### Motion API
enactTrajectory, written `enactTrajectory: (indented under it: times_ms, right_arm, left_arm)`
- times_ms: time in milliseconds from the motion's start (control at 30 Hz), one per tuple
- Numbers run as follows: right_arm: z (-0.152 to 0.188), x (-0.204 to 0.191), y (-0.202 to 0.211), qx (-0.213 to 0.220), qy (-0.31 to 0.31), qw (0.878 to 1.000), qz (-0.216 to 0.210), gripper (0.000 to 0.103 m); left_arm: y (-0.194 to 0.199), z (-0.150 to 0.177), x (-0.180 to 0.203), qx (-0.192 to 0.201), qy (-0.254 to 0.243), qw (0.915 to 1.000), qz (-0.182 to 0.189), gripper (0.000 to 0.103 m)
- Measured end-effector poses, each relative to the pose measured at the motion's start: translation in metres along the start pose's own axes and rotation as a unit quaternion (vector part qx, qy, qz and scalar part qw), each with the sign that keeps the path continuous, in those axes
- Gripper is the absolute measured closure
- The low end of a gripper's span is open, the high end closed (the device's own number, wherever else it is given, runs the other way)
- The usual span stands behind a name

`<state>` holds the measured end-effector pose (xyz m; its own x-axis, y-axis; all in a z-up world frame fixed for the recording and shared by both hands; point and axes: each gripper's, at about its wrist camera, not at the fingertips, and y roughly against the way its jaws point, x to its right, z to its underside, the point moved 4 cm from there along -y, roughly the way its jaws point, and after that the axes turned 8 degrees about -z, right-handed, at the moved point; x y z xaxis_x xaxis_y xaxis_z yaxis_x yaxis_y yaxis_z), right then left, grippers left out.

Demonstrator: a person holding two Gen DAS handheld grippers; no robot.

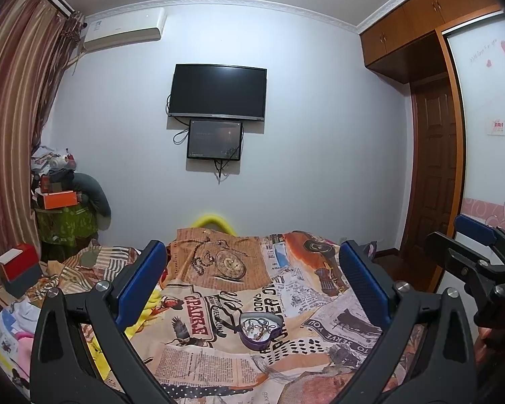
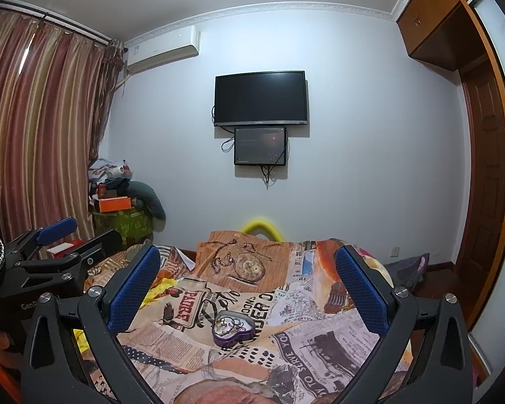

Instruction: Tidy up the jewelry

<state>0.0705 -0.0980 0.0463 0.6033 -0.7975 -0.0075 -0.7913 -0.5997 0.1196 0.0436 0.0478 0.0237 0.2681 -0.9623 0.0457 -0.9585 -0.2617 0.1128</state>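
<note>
A purple heart-shaped tin (image 1: 260, 328) lies open on the patterned bedspread (image 1: 192, 353), with a tangle of jewelry (image 1: 257, 326) inside. It also shows in the right wrist view (image 2: 233, 328) with its jewelry (image 2: 231, 324). My left gripper (image 1: 252, 262) is open and empty, held above the bed with the tin between and below its blue pads. My right gripper (image 2: 247, 266) is open and empty, also above the bed facing the tin. The right gripper shows at the right edge of the left wrist view (image 1: 481, 245); the left gripper shows at the left of the right wrist view (image 2: 74, 235).
A TV (image 1: 217, 91) and a smaller screen (image 1: 214, 139) hang on the far wall. Boxes and clothes (image 1: 59, 195) pile by the curtains (image 1: 13, 118). A red and white box (image 1: 18, 266) sits at the bed's left. A wardrobe (image 1: 481, 134) stands right.
</note>
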Motion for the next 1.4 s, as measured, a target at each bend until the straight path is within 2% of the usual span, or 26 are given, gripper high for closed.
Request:
enactTrajectory:
  times_ms: [700,1400]
  right_arm:
    - [-0.0002,0.0030,0.0005,-0.006,-0.005,1.000,0.002,0.000]
    - [-0.0015,0.0090,0.0033,0.000,-0.014,1.000,0.011,0.000]
  left_arm:
    - [-0.0043,0.0019,0.0045,-0.003,-0.001,1.0000,0.003,0.000]
    - [-0.0064,0.0006,0.0043,-0.010,0.002,0.9995,0.031,0.000]
